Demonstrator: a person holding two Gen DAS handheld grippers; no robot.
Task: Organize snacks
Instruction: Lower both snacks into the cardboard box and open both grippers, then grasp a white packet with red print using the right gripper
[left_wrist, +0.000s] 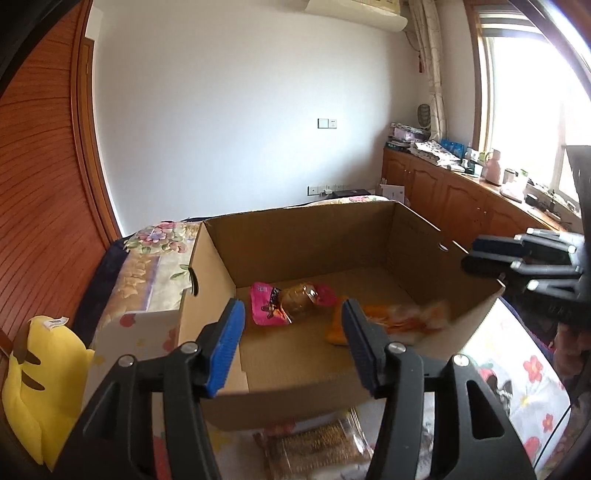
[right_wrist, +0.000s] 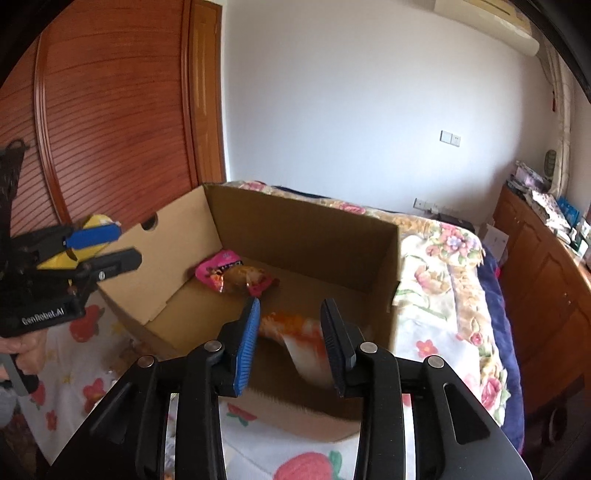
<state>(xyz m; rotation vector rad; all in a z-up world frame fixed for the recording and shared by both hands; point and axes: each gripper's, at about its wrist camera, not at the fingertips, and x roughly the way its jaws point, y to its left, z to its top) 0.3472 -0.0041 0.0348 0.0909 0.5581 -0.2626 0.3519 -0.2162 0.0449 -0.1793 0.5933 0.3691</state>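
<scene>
An open cardboard box (left_wrist: 295, 236) (right_wrist: 303, 229) stands on a floral bedspread. On its floor lies a pink packet with a brown bun (left_wrist: 284, 302) (right_wrist: 229, 277). Beside it is an orange and white packet (left_wrist: 388, 317) (right_wrist: 295, 328), blurred, inside the box below my right gripper (right_wrist: 291, 306). That gripper is open over the box's near right part, and its pads are not pressing the packet. My left gripper (left_wrist: 291, 310) hangs open and empty over the box's near edge. A clear packet of brown biscuits (left_wrist: 317, 446) lies on the bed in front of the box.
A yellow plush toy (left_wrist: 40, 376) sits left of the box. The flowered bedspread (right_wrist: 436, 258) runs around the box. Wooden cabinets (left_wrist: 454, 199) with clutter on top line the right wall under a window. A wooden wardrobe (right_wrist: 110, 110) stands at the left.
</scene>
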